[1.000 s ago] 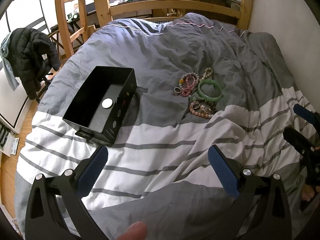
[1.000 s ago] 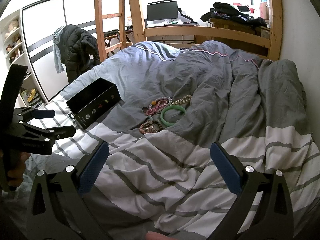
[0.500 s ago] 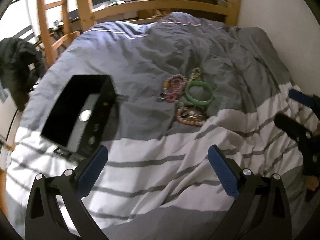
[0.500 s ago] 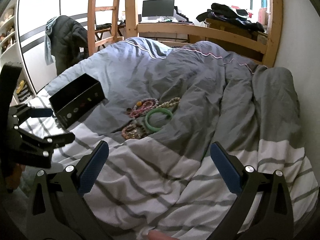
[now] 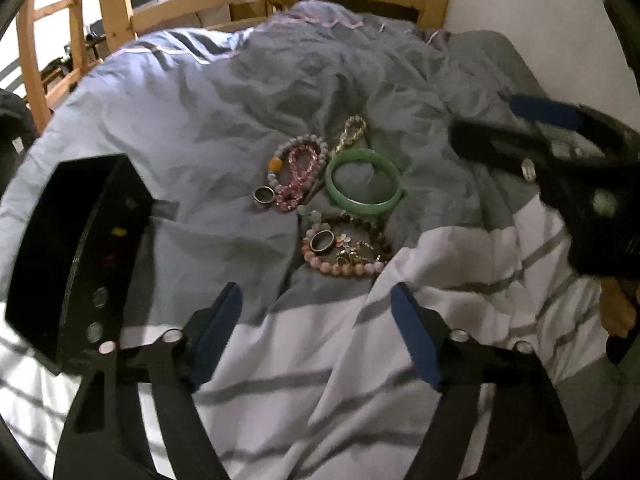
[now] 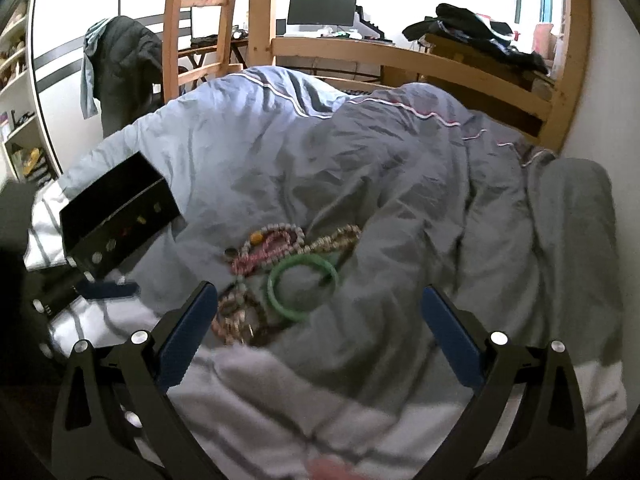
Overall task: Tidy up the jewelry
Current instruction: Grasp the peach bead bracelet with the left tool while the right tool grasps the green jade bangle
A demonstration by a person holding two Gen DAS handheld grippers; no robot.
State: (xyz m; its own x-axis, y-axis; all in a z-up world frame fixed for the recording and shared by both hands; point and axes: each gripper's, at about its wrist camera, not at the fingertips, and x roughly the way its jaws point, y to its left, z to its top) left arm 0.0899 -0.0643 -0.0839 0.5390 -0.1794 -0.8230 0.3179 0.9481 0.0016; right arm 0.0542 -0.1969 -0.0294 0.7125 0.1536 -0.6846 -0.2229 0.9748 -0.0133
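A jewelry pile lies on the grey duvet. It holds a green bangle (image 5: 362,182) (image 6: 302,286), a pink beaded bracelet (image 5: 300,168) (image 6: 268,248), a peach bead bracelet (image 5: 344,264), a gold chain (image 5: 352,130) and two metal rings (image 5: 264,196) (image 5: 322,240). An open black box (image 5: 68,240) (image 6: 116,216) sits to the left of the pile. My left gripper (image 5: 316,332) hovers just short of the peach bracelet; its jaws are closing with nothing between them. My right gripper (image 6: 320,332) (image 5: 488,118) stands open and empty, close to the bangle on its right.
The striped white and grey duvet (image 5: 320,380) is rumpled, with a fold right beside the pile. A wooden bed frame (image 6: 440,64) rises behind, and a white wall (image 5: 540,20) runs along the right. A dark jacket (image 6: 120,64) hangs at the far left.
Both grippers have moved in toward the jewelry pile, which now looks larger and nearer. The left jaws stand narrower than before. The right gripper reaches further into the left wrist view.
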